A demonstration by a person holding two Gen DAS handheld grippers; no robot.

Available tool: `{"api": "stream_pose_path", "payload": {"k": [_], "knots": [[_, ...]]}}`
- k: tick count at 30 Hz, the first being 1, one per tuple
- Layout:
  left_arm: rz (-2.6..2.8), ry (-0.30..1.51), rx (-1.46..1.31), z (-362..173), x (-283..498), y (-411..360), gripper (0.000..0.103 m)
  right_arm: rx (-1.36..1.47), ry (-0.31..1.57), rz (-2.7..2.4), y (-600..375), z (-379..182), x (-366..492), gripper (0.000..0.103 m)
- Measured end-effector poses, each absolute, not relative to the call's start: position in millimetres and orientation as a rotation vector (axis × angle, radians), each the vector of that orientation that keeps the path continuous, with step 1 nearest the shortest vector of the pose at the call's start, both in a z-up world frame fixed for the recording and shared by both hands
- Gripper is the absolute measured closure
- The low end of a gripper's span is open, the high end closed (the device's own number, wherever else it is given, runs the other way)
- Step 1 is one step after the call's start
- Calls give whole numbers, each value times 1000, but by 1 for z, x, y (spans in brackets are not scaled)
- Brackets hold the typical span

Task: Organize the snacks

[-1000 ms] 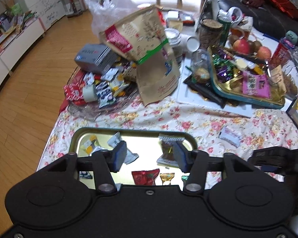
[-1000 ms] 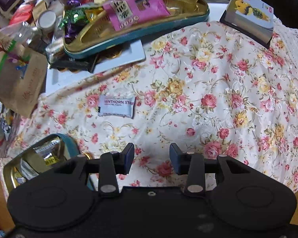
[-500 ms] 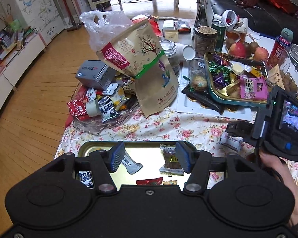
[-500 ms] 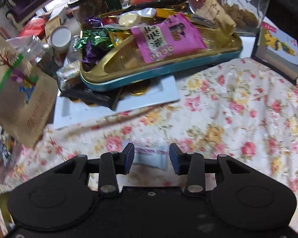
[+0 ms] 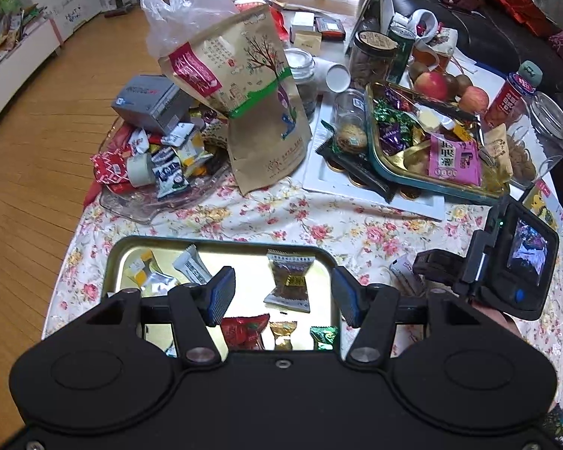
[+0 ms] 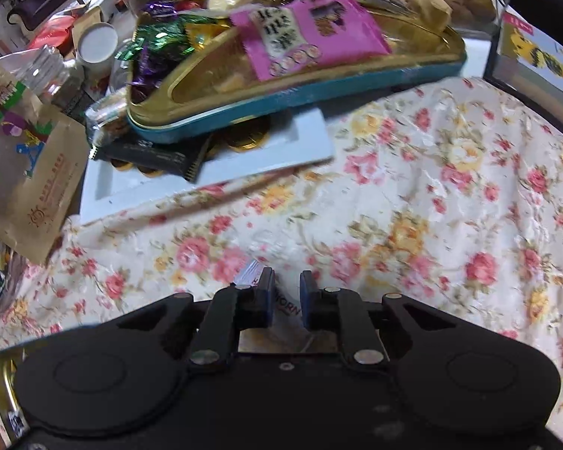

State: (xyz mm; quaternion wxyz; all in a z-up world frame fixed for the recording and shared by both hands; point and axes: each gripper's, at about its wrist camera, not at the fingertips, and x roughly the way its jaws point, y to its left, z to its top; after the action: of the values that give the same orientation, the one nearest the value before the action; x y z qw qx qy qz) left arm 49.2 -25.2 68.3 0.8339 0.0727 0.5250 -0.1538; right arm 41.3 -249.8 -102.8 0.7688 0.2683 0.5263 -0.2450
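2 grippers are in my feeds. My right gripper [image 6: 284, 294] has its fingers drawn close together on the white hawthorn-strip packet [image 6: 286, 309] — the wrapper runs between the blue pads [image 6: 265, 292], one corner poking out to the left over the floral tablecloth [image 6: 413, 202]. I cannot tell whether the packet is clear of the cloth. Through the left wrist camera the same packet [image 5: 403, 275] shows just right of the gold tray [image 5: 110, 262], under the right tool's black body. My left gripper [image 5: 281, 294] hangs above that tray with its fingers wide apart and nothing between them; wrapped sweets lie on the tray's mirrored floor, a brown one [image 5: 289, 281] between the fingertips in view, a red one [image 5: 244, 332] nearer the tool. Farther back sits a teal-rimmed tin [image 6: 296, 107] holding a pink packet [image 6: 304, 37], resting on a white board [image 6: 214, 165].
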Motion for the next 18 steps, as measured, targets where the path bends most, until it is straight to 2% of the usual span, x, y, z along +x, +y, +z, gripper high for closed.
{"api": "stream_pose_path", "payload": {"k": [2, 3, 5, 7, 9, 14, 18], "knots": [[-334, 1122, 153, 67, 49, -26, 41, 535, 1239, -572, -251, -107, 33, 89], [-332, 1126, 153, 66, 49, -26, 41, 499, 1257, -578, -250, -105, 29, 93], [-330, 1131, 147, 66, 50, -26, 41, 428, 1319, -635, -248, -104, 24, 91], [-333, 1129, 138, 68, 51, -25, 41, 444, 1174, -643, -244, -86, 12, 91], [-329, 1123, 127, 70, 51, -23, 41, 469, 1098, -529, -234, -74, 12, 86], [-315, 1125, 119, 69, 55, -19, 41, 680, 1119, -300, -203, -83, 33, 86], [-303, 1129, 107, 68, 58, -16, 41, 633, 1116, -276, -179, -92, 50, 86]]}}
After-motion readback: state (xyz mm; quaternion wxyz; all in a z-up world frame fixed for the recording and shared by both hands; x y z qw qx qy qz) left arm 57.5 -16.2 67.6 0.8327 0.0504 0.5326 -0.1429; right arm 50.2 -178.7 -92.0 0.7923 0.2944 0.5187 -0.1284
